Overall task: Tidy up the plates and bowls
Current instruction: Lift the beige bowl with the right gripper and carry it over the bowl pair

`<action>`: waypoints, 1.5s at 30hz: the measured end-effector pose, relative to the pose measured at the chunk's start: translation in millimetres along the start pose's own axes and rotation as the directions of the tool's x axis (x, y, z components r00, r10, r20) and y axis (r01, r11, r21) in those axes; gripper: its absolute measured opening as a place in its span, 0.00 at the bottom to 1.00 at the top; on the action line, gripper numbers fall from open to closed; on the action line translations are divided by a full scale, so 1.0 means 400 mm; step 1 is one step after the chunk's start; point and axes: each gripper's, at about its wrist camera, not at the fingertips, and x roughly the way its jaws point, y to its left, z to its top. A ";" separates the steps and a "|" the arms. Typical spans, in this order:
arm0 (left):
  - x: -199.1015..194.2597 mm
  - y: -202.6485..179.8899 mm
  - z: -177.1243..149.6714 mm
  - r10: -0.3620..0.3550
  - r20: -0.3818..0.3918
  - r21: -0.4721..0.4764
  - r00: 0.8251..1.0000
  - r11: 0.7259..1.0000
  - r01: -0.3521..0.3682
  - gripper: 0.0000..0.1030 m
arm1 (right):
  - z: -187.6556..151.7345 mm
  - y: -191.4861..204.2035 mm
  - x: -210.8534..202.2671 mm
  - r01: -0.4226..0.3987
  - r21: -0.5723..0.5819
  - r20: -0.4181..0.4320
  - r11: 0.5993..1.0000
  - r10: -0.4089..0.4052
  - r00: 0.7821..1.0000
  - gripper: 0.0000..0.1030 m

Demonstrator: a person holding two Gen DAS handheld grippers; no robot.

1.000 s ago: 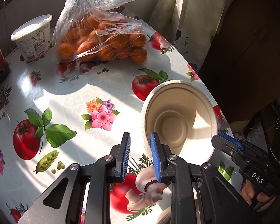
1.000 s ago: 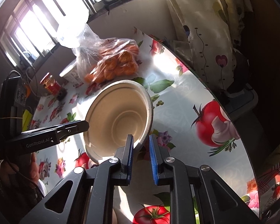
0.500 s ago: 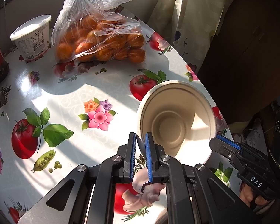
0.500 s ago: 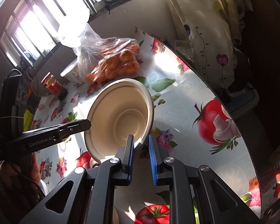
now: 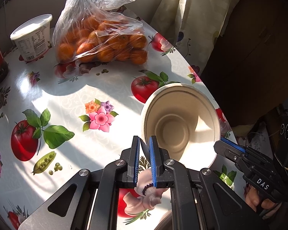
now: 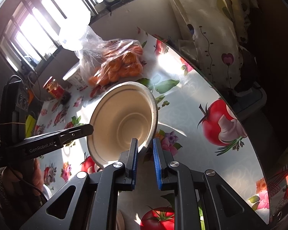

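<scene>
Beige moulded-fibre bowl [image 5: 180,126], round, ridged, glossy floral oilcloth table [image 5: 71,99]

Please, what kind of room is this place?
Probably a home kitchen or dining corner: a round table with a glossy tomato-and-flower print cover, a clear plastic bag of oranges, and a barred window with a patterned curtain.

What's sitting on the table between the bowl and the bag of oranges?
Nothing stands there: in the left wrist view, only bare printed tablecloth lies between the bowl and the bag of oranges.
</scene>
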 end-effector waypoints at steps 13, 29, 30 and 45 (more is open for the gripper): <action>-0.022 -0.007 -0.017 -0.016 0.008 -0.002 1.000 1.000 0.016 0.10 | -0.013 -0.009 -0.043 -0.028 0.029 0.015 0.999 0.028 1.000 0.15; -0.094 -0.030 -0.043 -0.028 0.053 0.011 0.998 1.000 0.027 0.10 | -0.032 0.019 -0.119 -0.056 0.024 0.049 0.998 0.055 0.997 0.15; -0.102 -0.031 -0.047 -0.028 0.057 0.011 0.998 1.000 0.028 0.10 | -0.034 0.021 -0.126 -0.058 0.022 0.051 0.998 0.057 0.997 0.15; -0.176 -0.043 -0.104 -0.038 0.093 0.016 0.995 0.999 0.037 0.10 | -0.084 0.065 -0.205 -0.076 -0.003 0.079 0.997 0.076 0.994 0.15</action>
